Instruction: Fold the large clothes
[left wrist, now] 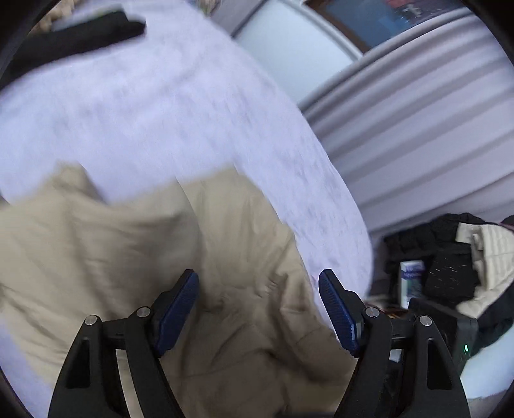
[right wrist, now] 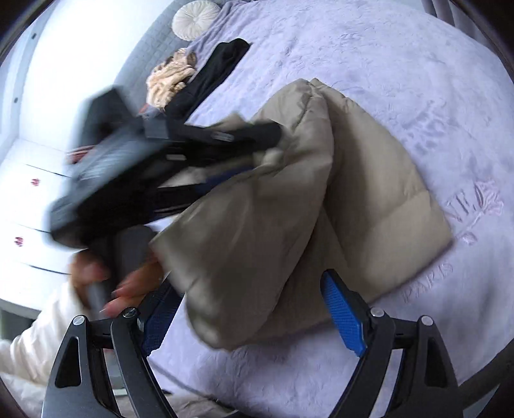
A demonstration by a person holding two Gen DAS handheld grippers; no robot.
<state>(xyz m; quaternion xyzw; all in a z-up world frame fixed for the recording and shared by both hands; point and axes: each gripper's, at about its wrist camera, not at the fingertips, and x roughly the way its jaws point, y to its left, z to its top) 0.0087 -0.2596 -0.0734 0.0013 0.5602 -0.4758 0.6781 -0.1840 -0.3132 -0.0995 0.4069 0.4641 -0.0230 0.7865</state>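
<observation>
A beige puffer jacket (left wrist: 144,257) (right wrist: 289,199) lies folded in bulky layers on the lavender bedspread (left wrist: 160,106) (right wrist: 417,80). My left gripper (left wrist: 257,283) hovers over the jacket's crumpled middle, jaws wide, blue pads (left wrist: 180,308) touching nothing. In the right wrist view the left gripper (right wrist: 253,154) appears blurred at the jacket's left edge, with a person's hand (right wrist: 128,289) on its handle. My right gripper (right wrist: 250,286) is open near the jacket's lower fold, which bulges between its fingers; the pads (right wrist: 343,315) stand clear of the cloth.
A black garment (right wrist: 212,74) (left wrist: 80,41), a tan fluffy item (right wrist: 170,80) and a round white cushion (right wrist: 194,19) lie at the bed's far end. White drawers (right wrist: 29,199) stand beside the bed. A heap of dark and cream clothes (left wrist: 465,257) sits past the bed's edge.
</observation>
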